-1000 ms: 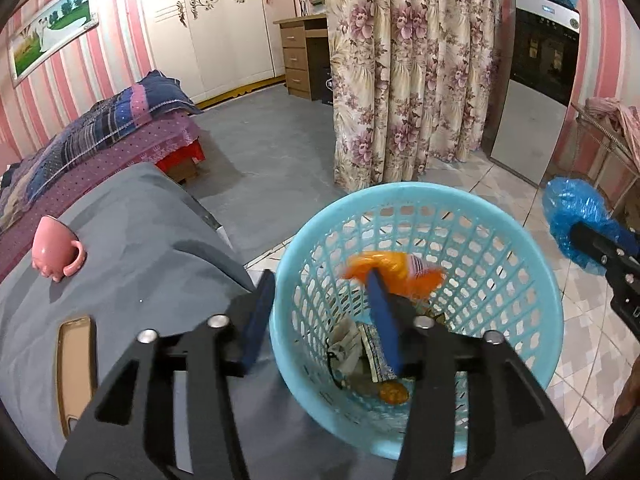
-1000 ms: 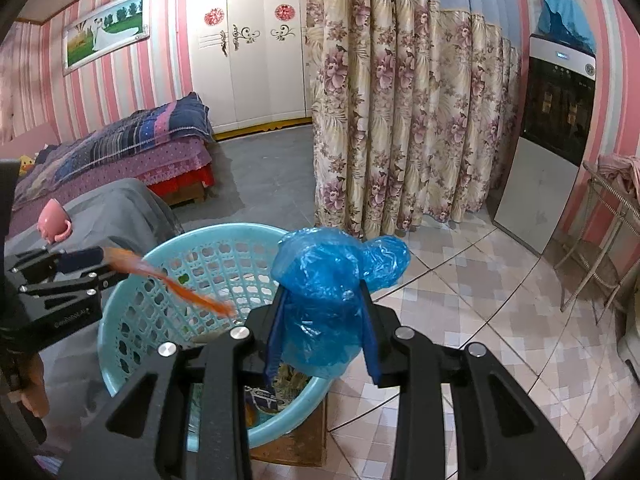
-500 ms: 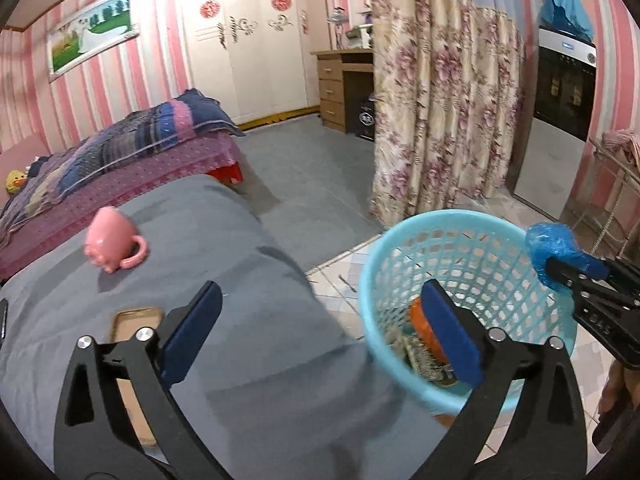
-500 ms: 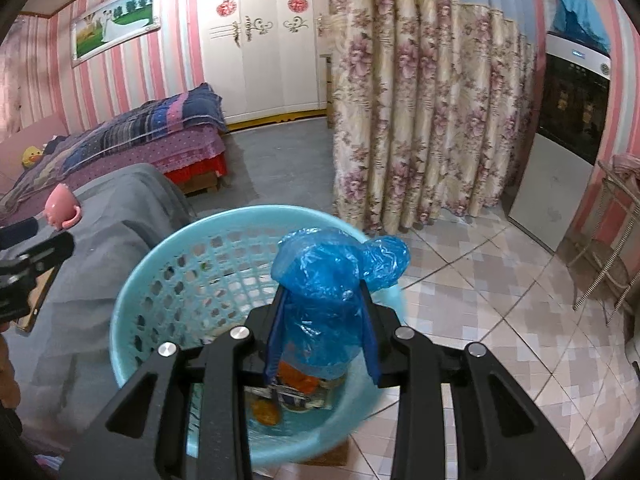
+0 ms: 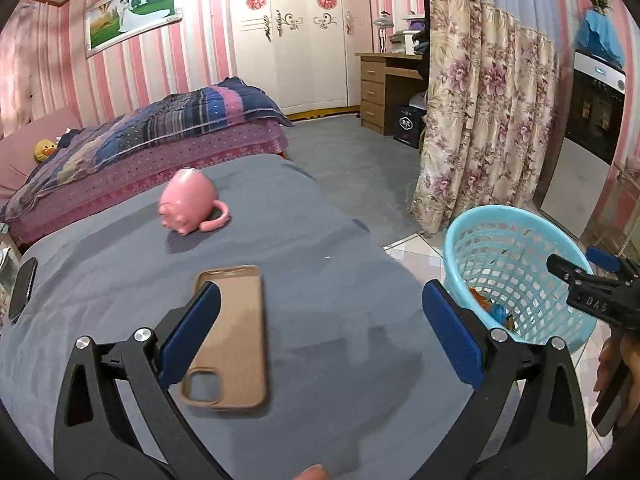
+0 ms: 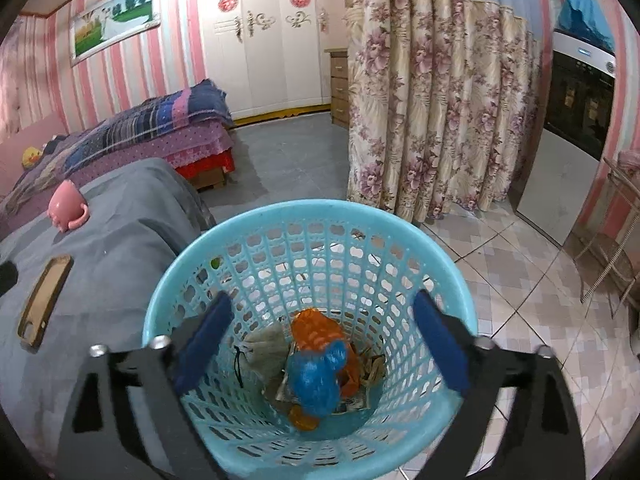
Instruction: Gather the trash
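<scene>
**A:** Trash sits in the basket point(image 6: 248, 240) now: one blue bag point(image 6: 318, 376) on one orange wrapper point(image 6: 316, 328), with paper scraps I can't count. The right claw point(image 6: 324, 340) hangs over the rim, its jaws opening, nothing between them.

**B:** And the left claw point(image 5: 320, 336)?

**A:** Spread wide and empty above the grey bed point(image 5: 320, 240). Under it lies one phone case point(image 5: 236, 336); further off, one pink mug point(image 5: 188, 202) on its side.

**B:** Risks?

**A:** I'd guess the left claw could grab the case or mug as litter, since both lie close. The right claw, sitting low, might catch the light basket and tip it.
</scene>
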`<act>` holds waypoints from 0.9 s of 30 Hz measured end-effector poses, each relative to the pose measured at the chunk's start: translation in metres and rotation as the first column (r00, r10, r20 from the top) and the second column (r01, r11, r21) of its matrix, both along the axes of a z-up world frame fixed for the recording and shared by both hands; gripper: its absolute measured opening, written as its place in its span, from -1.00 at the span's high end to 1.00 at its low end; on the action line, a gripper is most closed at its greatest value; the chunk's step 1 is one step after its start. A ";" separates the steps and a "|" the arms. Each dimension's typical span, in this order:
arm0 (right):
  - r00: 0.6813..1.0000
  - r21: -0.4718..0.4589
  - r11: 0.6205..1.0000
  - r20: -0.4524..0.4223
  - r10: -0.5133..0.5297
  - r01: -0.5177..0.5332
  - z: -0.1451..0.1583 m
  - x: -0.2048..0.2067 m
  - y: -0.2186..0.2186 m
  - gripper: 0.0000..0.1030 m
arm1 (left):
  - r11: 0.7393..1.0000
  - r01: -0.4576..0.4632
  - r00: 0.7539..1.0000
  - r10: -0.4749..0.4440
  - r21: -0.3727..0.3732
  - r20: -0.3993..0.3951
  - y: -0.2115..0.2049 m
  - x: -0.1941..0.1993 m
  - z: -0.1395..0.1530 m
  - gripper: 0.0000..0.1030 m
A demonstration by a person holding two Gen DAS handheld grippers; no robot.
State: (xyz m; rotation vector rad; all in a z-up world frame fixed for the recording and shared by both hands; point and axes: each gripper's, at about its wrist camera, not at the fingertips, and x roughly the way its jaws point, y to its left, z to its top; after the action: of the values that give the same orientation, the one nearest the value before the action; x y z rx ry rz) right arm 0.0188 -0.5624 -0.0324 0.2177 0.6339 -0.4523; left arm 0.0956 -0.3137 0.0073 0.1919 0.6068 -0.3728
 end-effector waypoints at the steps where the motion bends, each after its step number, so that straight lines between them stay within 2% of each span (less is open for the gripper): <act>1: 1.000 -0.001 1.000 0.000 -0.006 0.006 0.000 0.000 0.002 -0.89 | 1.000 -0.001 1.000 0.001 0.001 0.005 0.005 -0.003 0.001 -0.89; 8: 1.000 -0.034 0.999 0.021 -0.005 0.006 0.019 0.000 0.035 -0.91 | 0.998 -0.005 1.000 0.005 -0.058 0.009 0.050 -0.025 0.013 -0.90; 13: 0.998 -0.055 0.998 0.057 0.018 -0.014 0.032 -0.001 0.080 -0.91 | 0.997 -0.021 0.999 0.023 -0.073 0.022 0.090 -0.044 0.017 -0.90; 18: 0.994 -0.071 0.997 0.097 0.043 -0.036 0.048 -0.006 0.126 -0.91 | 0.996 -0.052 0.998 0.054 -0.067 0.021 0.130 -0.051 0.019 -0.90; 27: 0.977 -0.113 0.981 0.124 0.172 -0.159 0.062 -0.011 0.223 -0.91 | 0.992 -0.124 0.992 0.125 -0.036 0.025 0.204 -0.055 0.011 -0.90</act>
State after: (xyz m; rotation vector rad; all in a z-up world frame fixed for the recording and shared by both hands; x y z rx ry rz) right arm 0.0081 -0.3396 0.0299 0.0952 0.4914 -0.3055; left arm 0.0411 -0.1095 0.0179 0.1257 0.5821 -0.2591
